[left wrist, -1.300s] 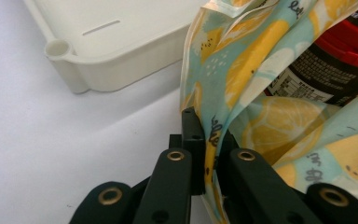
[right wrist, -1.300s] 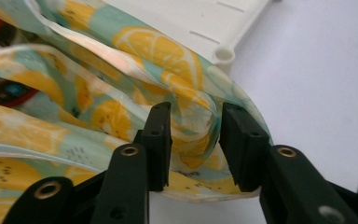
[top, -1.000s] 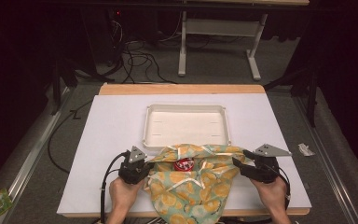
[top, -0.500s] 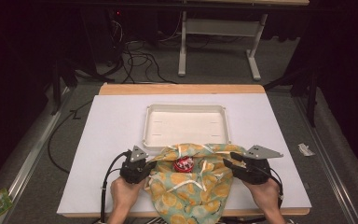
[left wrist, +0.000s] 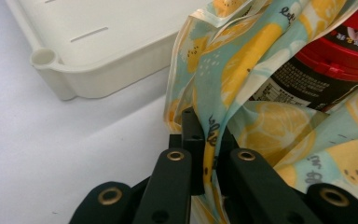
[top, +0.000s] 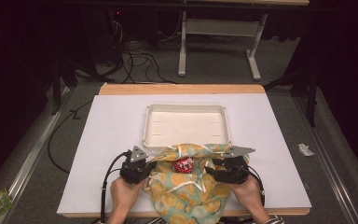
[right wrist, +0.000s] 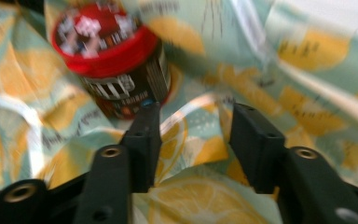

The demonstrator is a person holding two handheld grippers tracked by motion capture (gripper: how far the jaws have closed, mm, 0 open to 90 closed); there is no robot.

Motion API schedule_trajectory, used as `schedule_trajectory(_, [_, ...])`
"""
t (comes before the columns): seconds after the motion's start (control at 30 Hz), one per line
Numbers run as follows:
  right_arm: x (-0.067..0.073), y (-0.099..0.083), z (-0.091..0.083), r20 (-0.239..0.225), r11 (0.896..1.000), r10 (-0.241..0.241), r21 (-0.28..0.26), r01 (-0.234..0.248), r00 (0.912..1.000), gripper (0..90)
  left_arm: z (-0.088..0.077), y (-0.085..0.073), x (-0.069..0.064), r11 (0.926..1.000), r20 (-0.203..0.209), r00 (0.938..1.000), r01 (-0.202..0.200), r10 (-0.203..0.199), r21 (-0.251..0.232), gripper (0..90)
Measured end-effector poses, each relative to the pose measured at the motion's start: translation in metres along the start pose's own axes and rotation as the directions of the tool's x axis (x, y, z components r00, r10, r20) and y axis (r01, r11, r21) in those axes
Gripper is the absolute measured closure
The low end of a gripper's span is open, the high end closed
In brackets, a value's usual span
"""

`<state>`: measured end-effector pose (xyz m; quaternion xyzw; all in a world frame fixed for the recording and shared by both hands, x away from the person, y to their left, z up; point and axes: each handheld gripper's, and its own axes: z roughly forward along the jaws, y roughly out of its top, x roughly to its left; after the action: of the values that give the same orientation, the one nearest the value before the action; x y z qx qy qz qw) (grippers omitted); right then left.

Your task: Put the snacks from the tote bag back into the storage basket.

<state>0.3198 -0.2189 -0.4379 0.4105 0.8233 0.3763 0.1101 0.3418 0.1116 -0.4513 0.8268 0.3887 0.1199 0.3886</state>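
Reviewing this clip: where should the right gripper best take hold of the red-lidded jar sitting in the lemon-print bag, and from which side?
Probably the jar's dark body just under the red lid, approached through the bag's open mouth on the right gripper's side. The jar leans toward that gripper with its round side exposed, and the left gripper pinches the bag's rim, holding the mouth open.

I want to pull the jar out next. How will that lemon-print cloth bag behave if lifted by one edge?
The lemon-print bag would probably droop: it lies crumpled in soft folds. The fabric pinched in the left gripper looks thin. The red-lidded jar inside would likely weigh it down and might slide or roll.
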Motion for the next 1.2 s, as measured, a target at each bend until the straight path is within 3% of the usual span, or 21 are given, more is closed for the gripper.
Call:
schedule_trajectory(0.1, [-0.003,-0.006,0.006,-0.013,0.999,0.001,0.032,0.000,0.9999,61.3,0.001,0.000,0.000,1.0000,0.002,1.0000,-0.001,0.001,0.003,89.3])
schedule_trajectory(0.23, [-0.006,-0.015,0.010,-0.021,0.998,-0.001,0.062,0.002,0.9998,79.5,0.002,0.000,0.001,1.0000,0.000,1.0000,-0.001,0.001,0.008,89.3])
schedule_trajectory(0.3, [-0.006,-0.018,0.009,-0.017,0.999,-0.009,0.052,0.010,0.9998,87.7,0.002,0.000,0.001,1.0000,0.001,1.0000,0.000,0.000,0.008,89.3])
schedule_trajectory(0.4, [-0.005,-0.024,0.000,-0.001,1.000,-0.023,0.010,0.023,0.9997,90.0,0.001,-0.001,0.002,1.0000,0.001,1.0000,0.003,-0.003,0.009,89.3])
schedule_trajectory(0.57, [-0.008,-0.038,-0.022,0.039,0.998,-0.010,-0.054,0.012,0.9992,90.0,0.000,-0.001,0.006,0.9998,-0.008,0.9999,0.013,-0.013,0.015,89.3])
schedule_trajectory(0.77, [-0.016,-0.061,-0.036,0.114,1.000,0.013,-0.027,-0.010,0.9934,90.0,0.001,-0.002,0.008,0.9995,-0.014,0.9995,0.028,-0.028,0.015,89.3])
schedule_trajectory(0.87, [-0.019,-0.070,-0.038,0.116,0.999,0.030,-0.019,-0.028,0.9928,90.0,0.002,-0.001,0.007,0.9994,-0.010,0.9996,0.028,-0.028,0.018,89.3])
schedule_trajectory(1.07, [-0.018,-0.069,-0.039,0.079,0.999,0.051,-0.015,-0.050,0.9956,72.1,0.002,-0.001,0.004,0.9996,-0.001,0.9997,0.024,-0.024,0.014,89.2])
schedule_trajectory(1.2, [-0.016,-0.060,-0.054,0.076,0.996,0.052,-0.077,-0.046,0.9958,61.9,0.001,0.000,0.003,0.9997,0.009,0.9997,0.022,-0.022,0.009,89.2])
